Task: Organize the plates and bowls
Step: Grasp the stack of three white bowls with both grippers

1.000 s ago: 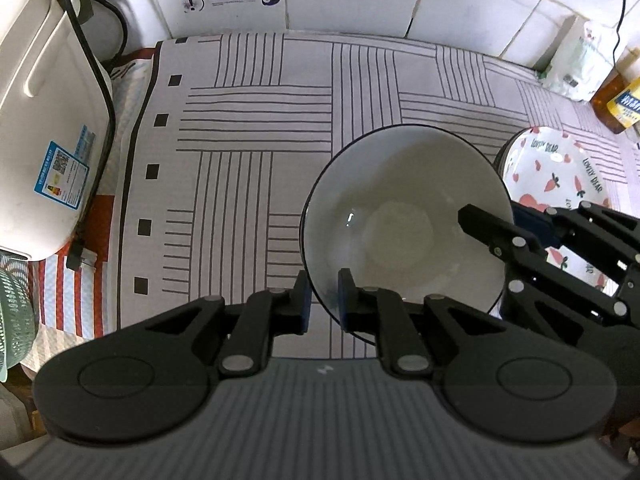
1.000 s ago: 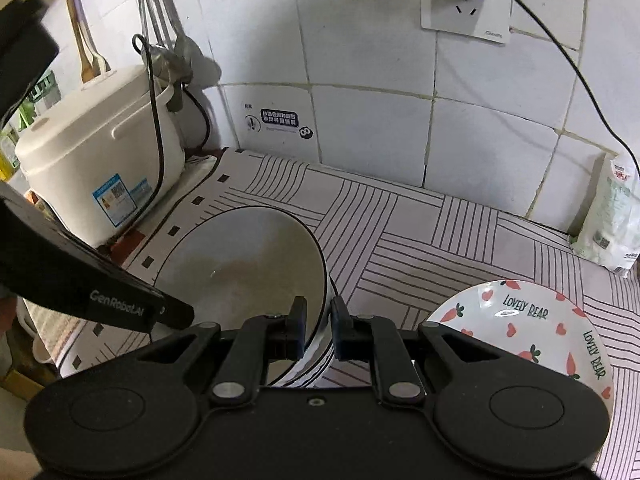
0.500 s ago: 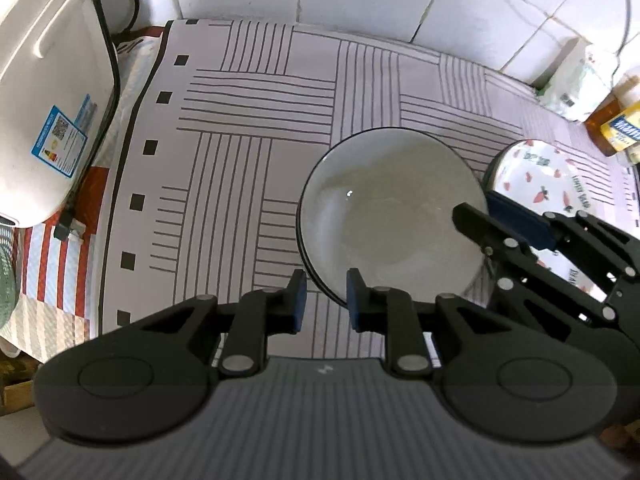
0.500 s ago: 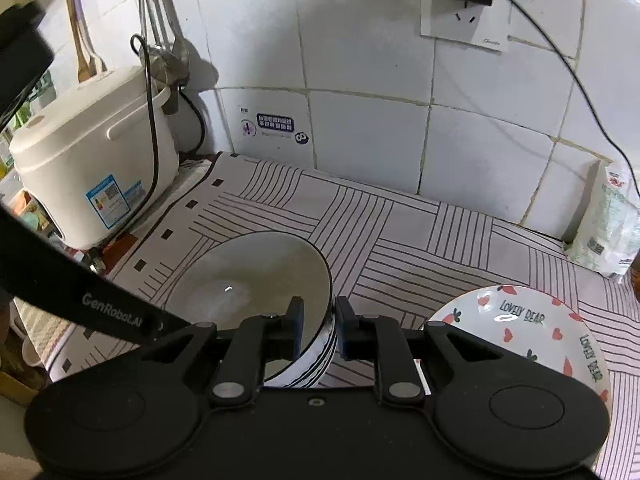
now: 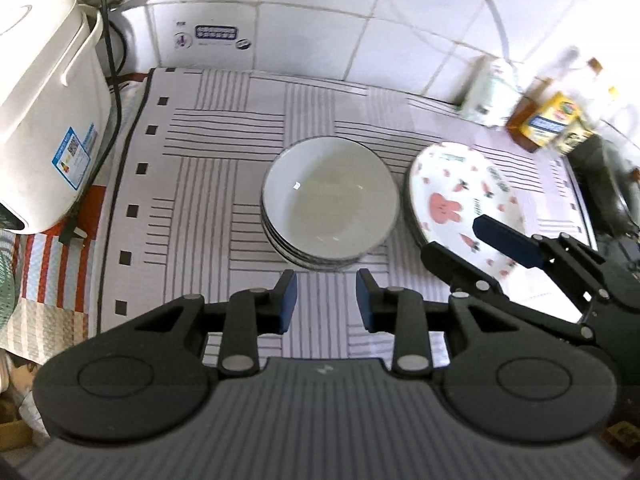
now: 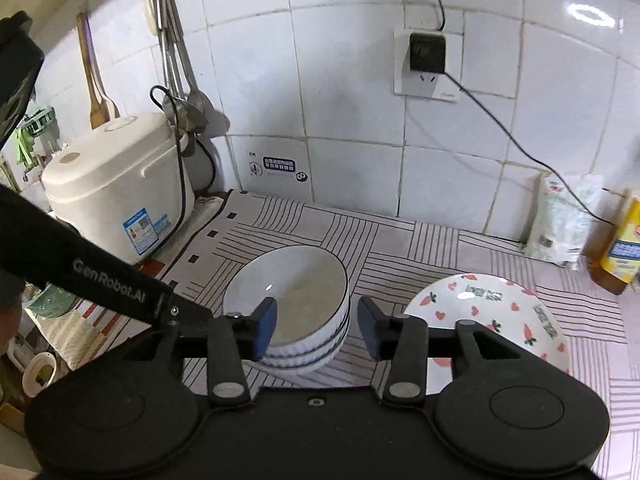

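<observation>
stack of white dark-rimmed ceramic bowls (image 5: pixel 330 200) – on striped-cloth surface (image 5: pixel 224 144), just ahead of left hand-held gripper (image 5: pixel 325 302) | both jaws just opening, nothing between | right hand-held gripper (image 6: pixel 316 326) spread – bowls just beyond, untouched

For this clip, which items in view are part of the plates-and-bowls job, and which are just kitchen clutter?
Job:
- stack of white bowls
- strawberry plate

Lying about:
- rice cooker
- hanging utensils
- white bag
- yellow-labelled bottle
- wall socket
</observation>
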Demonstrator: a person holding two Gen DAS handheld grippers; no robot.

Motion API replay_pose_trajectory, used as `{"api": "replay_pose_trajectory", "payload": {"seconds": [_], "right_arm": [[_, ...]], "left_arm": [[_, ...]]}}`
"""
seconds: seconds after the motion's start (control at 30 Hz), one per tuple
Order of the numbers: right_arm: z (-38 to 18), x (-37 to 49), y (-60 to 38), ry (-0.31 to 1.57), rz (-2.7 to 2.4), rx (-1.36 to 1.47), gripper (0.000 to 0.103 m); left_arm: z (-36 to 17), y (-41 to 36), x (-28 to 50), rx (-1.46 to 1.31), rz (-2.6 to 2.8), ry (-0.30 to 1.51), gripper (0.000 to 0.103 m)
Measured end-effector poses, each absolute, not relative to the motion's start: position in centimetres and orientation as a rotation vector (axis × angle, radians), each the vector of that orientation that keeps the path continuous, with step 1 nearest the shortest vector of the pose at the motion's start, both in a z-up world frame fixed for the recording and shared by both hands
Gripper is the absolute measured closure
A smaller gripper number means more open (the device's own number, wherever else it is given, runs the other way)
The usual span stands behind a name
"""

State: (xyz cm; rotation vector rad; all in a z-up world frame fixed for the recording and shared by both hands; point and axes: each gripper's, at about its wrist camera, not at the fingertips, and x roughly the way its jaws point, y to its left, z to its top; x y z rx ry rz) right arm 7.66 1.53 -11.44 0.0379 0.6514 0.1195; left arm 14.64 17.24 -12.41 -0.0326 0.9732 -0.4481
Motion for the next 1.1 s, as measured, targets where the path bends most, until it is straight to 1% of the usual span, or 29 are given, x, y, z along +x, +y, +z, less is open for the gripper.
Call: {"api": "replay_pose_trajectory", "payload": {"seconds": [0.2,0.3,0.37,0.53,0.7,0.73,0.8,0.9,1.0,1.1], "right_arm": [[-11.6,4.1,1.5,0.628,0.123,0.05,0.048],[-12.0,2.6,1.5,0.616,0.131,0.052,0.04],[-12.4,1.7,1.5,0.609,0.141,0.057,0.039],[-13.9,0.5,2.0,0.584,0.178,0.028,0.03],[-16.2,1.2,2.7,0.58,0.191,-0.015,0.026],[-16.7,1.5,2.7,0.582,0.19,-0.015,0.021],[-17.9,2.3,2.7,0.58,0.185,-0.007,0.015],[-19.3,3.6,3.1,0.583,0.178,-0.006,0.015],[-21.1,4.9,3.7,0.58,0.191,-0.01,0.011],[-23.0,6.5,4.5,0.573,0.188,-0.041,0.011]], "left_arm": [[-13.0,18.5,11.9,-0.073,-0.513,0.929,0.07],[-13.5,19.4,11.1,-0.096,-0.531,0.91,0.068],[-13.9,20.1,10.8,-0.109,-0.541,0.893,0.067],[-15.0,21.5,10.8,-0.133,-0.551,0.832,0.057],[-16.2,22.6,12.1,-0.194,-0.563,0.809,0.047],[-16.3,22.7,12.4,-0.21,-0.573,0.804,0.044],[-16.5,22.9,13.1,-0.239,-0.587,0.792,0.039],[-17.1,22.8,14.2,-0.258,-0.592,0.779,0.035],[-18.1,22.3,15.6,-0.258,-0.587,0.777,0.034],[-19.6,21.7,17.3,-0.263,-0.585,0.798,0.033]]}}
